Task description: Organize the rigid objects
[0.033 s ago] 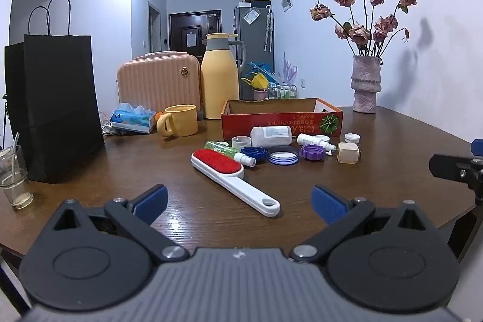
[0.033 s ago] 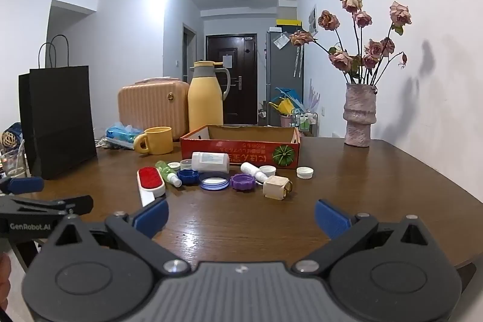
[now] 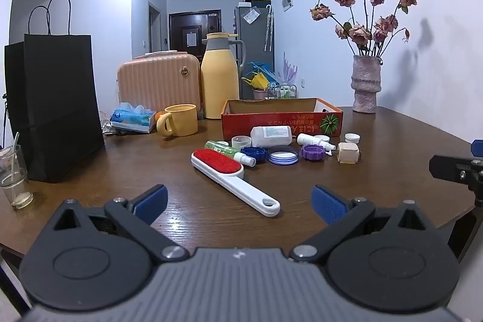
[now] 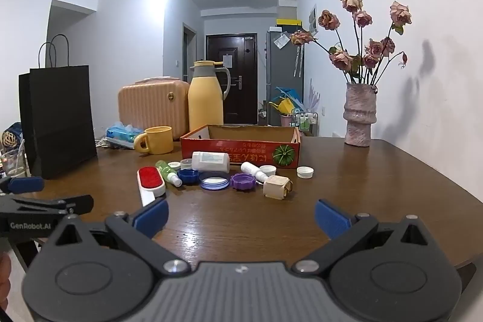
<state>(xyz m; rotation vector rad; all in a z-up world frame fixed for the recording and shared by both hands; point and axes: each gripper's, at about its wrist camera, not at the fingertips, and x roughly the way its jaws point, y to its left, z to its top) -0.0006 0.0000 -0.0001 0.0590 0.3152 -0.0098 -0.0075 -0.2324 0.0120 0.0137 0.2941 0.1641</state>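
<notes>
While both grippers (left (image 3: 238,201), right (image 4: 241,215)) gape empty, one reads "GenRobot.AI".

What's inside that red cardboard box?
The red cardboard box shows only bare brown inner walls from both cameras; its front wall hides the floor, so any contents cannot be seen.

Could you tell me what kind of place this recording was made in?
Most likely a home dining area: a wooden table with a vase of dried roses, a fridge and an entrance door behind.
</notes>
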